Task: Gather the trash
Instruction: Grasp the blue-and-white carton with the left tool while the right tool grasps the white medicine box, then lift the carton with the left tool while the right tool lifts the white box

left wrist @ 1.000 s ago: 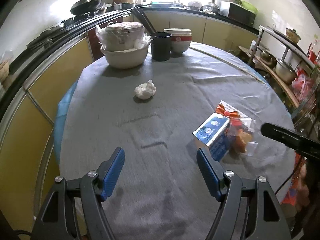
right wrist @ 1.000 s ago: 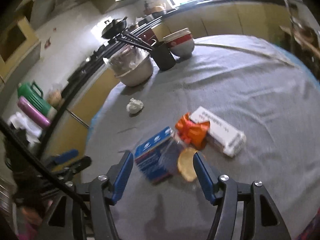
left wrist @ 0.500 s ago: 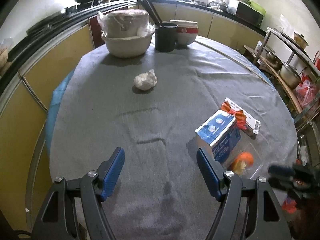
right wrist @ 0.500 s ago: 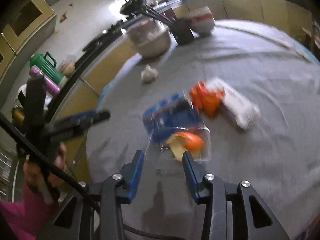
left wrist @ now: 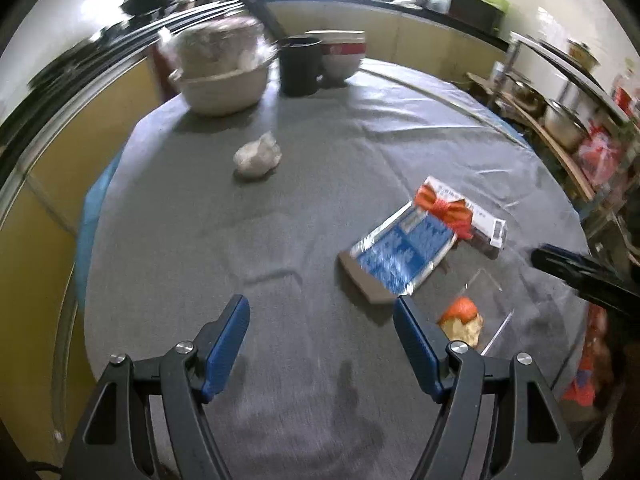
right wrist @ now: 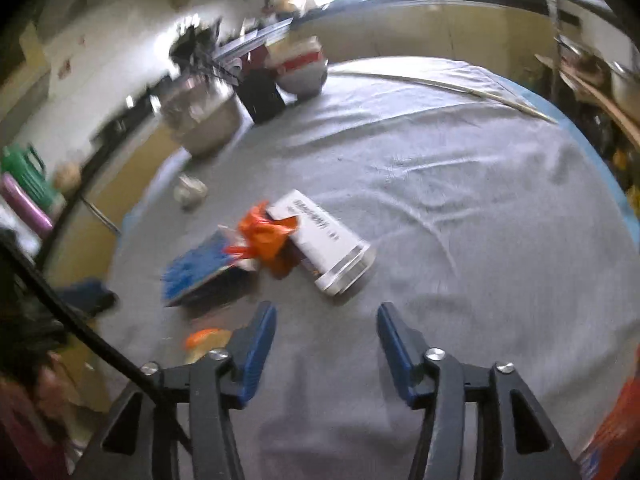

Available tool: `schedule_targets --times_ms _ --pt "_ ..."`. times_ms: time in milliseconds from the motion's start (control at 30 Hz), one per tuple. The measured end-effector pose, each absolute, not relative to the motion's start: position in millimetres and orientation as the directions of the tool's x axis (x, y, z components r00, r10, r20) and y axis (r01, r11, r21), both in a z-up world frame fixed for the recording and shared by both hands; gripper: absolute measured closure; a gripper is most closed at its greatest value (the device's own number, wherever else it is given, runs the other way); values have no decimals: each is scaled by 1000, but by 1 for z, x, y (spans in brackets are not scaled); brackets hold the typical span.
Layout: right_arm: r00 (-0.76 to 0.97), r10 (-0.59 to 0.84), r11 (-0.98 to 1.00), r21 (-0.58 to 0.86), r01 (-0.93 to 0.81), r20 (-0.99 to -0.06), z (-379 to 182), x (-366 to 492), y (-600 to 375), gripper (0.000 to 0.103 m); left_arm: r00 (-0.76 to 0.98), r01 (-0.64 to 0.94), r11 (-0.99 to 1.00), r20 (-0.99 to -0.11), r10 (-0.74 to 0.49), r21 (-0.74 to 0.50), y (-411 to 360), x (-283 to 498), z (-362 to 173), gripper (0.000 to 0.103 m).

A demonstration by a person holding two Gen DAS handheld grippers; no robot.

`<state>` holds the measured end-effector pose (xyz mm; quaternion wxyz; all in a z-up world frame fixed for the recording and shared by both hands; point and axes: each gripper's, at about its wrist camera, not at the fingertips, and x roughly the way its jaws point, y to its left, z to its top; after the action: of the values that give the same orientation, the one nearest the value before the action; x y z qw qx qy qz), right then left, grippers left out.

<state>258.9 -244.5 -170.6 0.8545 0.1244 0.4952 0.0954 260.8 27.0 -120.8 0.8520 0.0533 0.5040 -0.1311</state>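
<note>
- Left gripper (left wrist: 322,326): the jaws stand wide apart with nothing between the blue pads; only grey cloth shows in the gap, at lower centre of the left wrist view.
- Right gripper (right wrist: 326,334): the jaws have just been opening. They stand moderately apart and empty over bare cloth at lower centre of the right wrist view.
- Table (left wrist: 168,248): round, covered with a grey cloth, filling the middle of both views.
- Blue carton (left wrist: 400,256): lies flat on the cloth, right of centre in the left wrist view, just above the left gripper's right finger.
- Orange wrapper (left wrist: 444,210): lies crumpled at the upper right end of the blue carton, resting against the white box (left wrist: 486,226).
- Clear bag (left wrist: 486,304): lies at lower right of the left wrist view, with an orange peel (left wrist: 460,318) inside. In the right wrist view the peel shows at lower left, just outside the right gripper's left finger.
- Crumpled tissue (left wrist: 258,156): sits alone on the cloth, upper centre-left, well apart from the other trash.
- Upper left of the left wrist view, at the table's far edge: a covered basin (left wrist: 222,88), a black cup (left wrist: 300,66) and a red-and-white bowl (left wrist: 344,58), standing close together.
</note>
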Motion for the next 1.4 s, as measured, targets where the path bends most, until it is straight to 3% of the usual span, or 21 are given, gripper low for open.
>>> schedule_targets --times_ms 467,533,567,600,733,967,1133,1200,1233,1267,1400 --pt "333 272 936 168 -309 -903 -205 336 -201 32 289 678 735 -911 -294 -22 -29 311 -153 28" --pt "353 254 936 137 -324 -901 -207 339 -197 35 286 704 710 -918 -275 6 -39 314 -158 28" --pt "367 239 938 116 -327 -899 -206 339 -196 47 274 714 700 -921 -278 1 -43 318 -161 28" --pt "375 228 938 100 -332 -898 -206 339 -196 49 257 721 693 -923 -286 -13 -47 321 -164 28" --pt "384 241 948 131 -291 -891 -204 334 -210 52 177 717 688 -925 -337 -114 -53 337 -173 28" --pt "448 312 948 302 -95 -838 -193 300 -263 52 170 670 726 -919 -355 -156 -51 342 -176 28" --pt "515 336 924 381 -21 -789 -180 260 -276 52 139 603 765 -915 -379 -225 -43 348 -184 40" --pt "541 336 915 403 4 -771 -176 247 -277 52 141 559 792 -913 -383 -246 -37 353 -186 53" --pt "559 329 912 409 20 -761 -173 238 -279 52 139 542 800 -911 -388 -258 -35 355 -187 73" --pt "567 324 912 410 27 -757 -171 233 -280 52 117 521 794 -895 -430 -314 -30 356 -187 81" --pt "578 317 905 423 54 -752 -167 208 -284 52 165 478 825 -891 -422 -302 -18 349 -180 87"
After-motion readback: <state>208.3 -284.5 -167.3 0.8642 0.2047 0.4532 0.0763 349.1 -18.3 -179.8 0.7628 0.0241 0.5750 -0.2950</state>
